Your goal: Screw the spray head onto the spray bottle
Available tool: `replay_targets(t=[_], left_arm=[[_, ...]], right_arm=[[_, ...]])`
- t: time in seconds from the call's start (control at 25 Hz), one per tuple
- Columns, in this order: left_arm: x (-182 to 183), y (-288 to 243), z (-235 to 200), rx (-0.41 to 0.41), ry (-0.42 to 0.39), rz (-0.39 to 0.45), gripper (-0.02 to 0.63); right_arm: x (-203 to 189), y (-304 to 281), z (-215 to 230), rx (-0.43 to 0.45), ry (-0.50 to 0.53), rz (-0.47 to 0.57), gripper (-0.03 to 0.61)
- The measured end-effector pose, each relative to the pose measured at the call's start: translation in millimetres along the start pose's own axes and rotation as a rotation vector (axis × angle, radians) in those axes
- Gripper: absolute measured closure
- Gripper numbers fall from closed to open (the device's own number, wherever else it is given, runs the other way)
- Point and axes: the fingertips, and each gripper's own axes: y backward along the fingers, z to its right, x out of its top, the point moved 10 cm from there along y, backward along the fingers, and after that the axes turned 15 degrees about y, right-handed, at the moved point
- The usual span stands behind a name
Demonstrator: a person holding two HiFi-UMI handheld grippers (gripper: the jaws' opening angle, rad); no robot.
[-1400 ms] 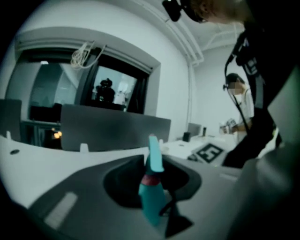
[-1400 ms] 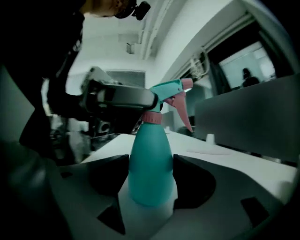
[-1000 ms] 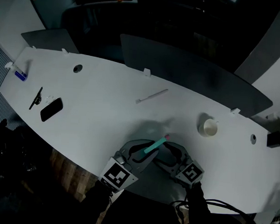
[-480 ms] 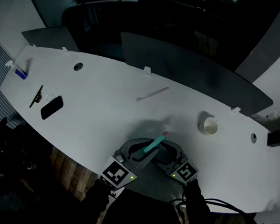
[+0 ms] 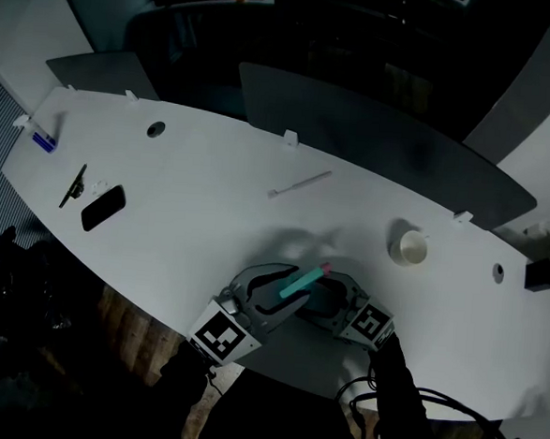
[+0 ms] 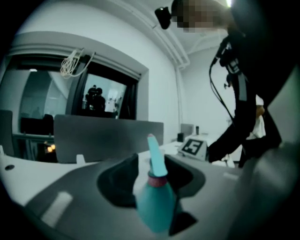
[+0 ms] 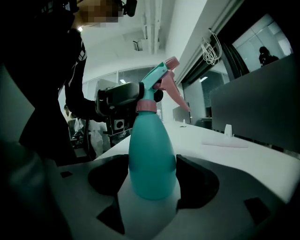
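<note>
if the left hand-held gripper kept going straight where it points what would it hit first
Most likely the spray head on the teal spray bottle. It stands right between the jaws of the left hand-held gripper, which have just been opening and look clear of it.

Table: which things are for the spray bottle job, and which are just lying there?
For the job: spray bottle, spray head.
Just lying about: paper cup, black phone, white stick, small blue thing.
</note>
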Motion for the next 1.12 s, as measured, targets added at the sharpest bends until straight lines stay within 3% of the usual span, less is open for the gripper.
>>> replay_targets(t=[0.16, 0.32, 0.52, 0.76, 0.92, 0.96, 1.04, 1.08, 1.12], left_arm=[[2, 0, 1, 0.011, -0.029, 0.002, 0.405], [1, 3, 8, -0.019, -0.016, -0.001, 0.286], [-2, 7, 14, -0.001, 0.004, 0.031, 0.251], [3, 43, 19, 0.160, 0.081, 0.127, 0.223], [1, 69, 37, 0.307, 0.026, 0.150, 0.216], [0, 74, 43, 0.351, 0.016, 0.169, 0.239], [-1, 84, 51, 0.428, 0.019, 0.224, 0.301], [-1, 89, 54, 0.462, 0.020, 0.250, 0.400], [0, 93, 57, 0.494, 0.015, 0.267, 0.495]], right_arm=[[0, 4, -1, -0.012, -0.011, -0.003, 0.280], [4, 12, -2, -0.052, -0.025, 0.014, 0.279], [9, 23, -6, -0.084, -0.033, 0.019, 0.267], [31, 50, -15, -0.192, -0.014, 0.041, 0.267], [53, 70, -26, -0.315, 0.058, 0.096, 0.272], [58, 75, -29, -0.362, 0.056, 0.107, 0.309], [66, 81, -30, -0.470, 0.024, 0.118, 0.490], [71, 82, -30, -0.519, 0.008, 0.128, 0.559], [76, 83, -33, -0.559, 0.000, 0.140, 0.572]])
